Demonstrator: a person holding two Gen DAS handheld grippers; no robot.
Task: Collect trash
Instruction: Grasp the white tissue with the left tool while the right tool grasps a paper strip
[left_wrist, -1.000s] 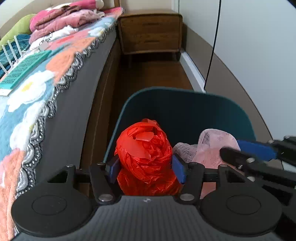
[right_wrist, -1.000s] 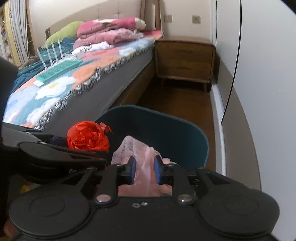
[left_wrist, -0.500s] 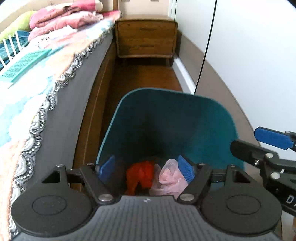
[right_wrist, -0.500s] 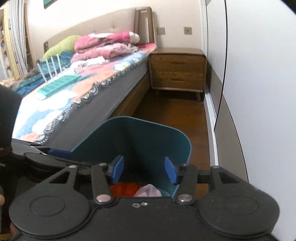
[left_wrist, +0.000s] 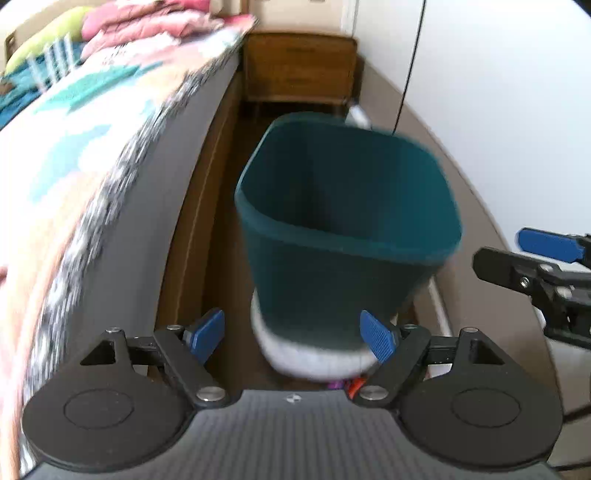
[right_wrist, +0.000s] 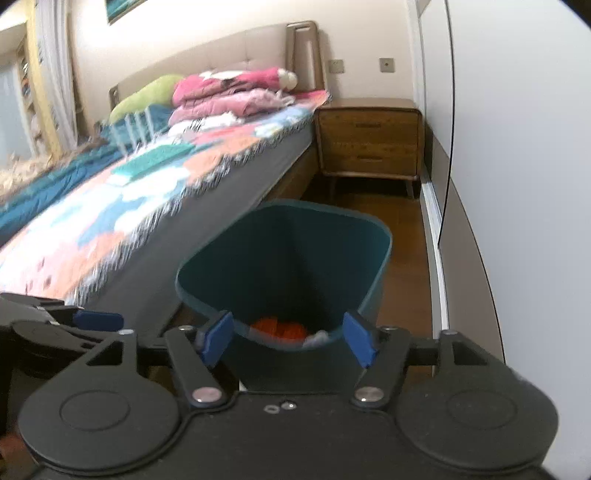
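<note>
A teal bin (right_wrist: 295, 266) stands on the wooden floor (right_wrist: 402, 266) between bed (right_wrist: 147, 192) and wall, red trash (right_wrist: 280, 328) visible inside. The jaws of the left gripper (left_wrist: 293, 334) and right gripper (right_wrist: 288, 341) are opening, nothing between them. The drop is judged complete; further trash must be located next.

The bin (right_wrist: 373, 254) is seen as smooth, matt teal plastic, set on a white base (left_wrist: 314, 360). Beside the bin, the floor (right_wrist: 402, 236) is shown as polished brown wood. Beyond the bin, the nightstand (right_wrist: 369, 138) is made of satin-finished wood. The bedspread (right_wrist: 155, 177) left of the bin is soft printed cloth with a lacy edge. Blue textured pads (left_wrist: 376, 338) are fitted to matt black plastic gripper arms with bright metal screws.
</note>
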